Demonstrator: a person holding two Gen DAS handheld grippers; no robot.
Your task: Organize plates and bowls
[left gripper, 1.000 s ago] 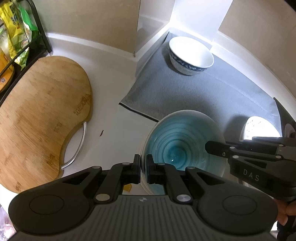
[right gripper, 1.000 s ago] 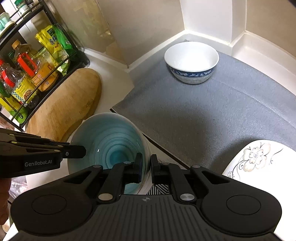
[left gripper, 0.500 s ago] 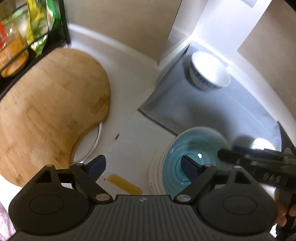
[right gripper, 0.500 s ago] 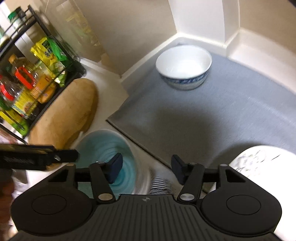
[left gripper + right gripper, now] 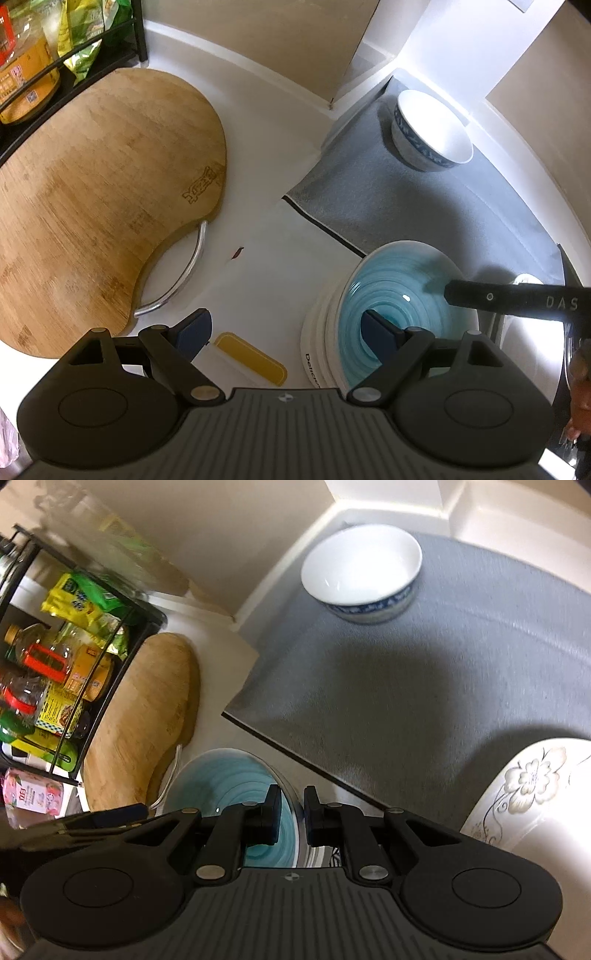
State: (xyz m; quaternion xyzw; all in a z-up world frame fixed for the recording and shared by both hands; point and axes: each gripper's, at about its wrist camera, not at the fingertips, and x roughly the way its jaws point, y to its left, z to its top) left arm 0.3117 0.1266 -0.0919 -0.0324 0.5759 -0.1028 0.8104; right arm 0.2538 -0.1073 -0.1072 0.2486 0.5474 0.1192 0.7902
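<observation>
A teal ringed bowl [image 5: 399, 291] sits on a stack of white dishes [image 5: 314, 343] on the white counter. My left gripper [image 5: 286, 332] is open and empty, above the stack's left side. My right gripper [image 5: 290, 816] has closed its jaws to a narrow gap over the teal bowl's [image 5: 229, 779] right rim; the rim lies between the fingers. The right gripper also shows in the left wrist view [image 5: 517, 299]. A white bowl with a blue band [image 5: 362, 572] stands at the far end of the grey mat [image 5: 424, 686]. A white floral plate [image 5: 535, 794] lies at the right.
A wooden cutting board [image 5: 99, 199] with a metal handle lies on the left. A black wire rack [image 5: 55, 672] holds bottles and packets beyond it. A yellow-lidded flat item [image 5: 251, 358] lies on the counter near the stack. Walls close the far corner.
Both grippers let go of the teal bowl and opened after setting it on the stack. The left one stays open and has pulled back. The right one has closed again at the bowl's rim.
</observation>
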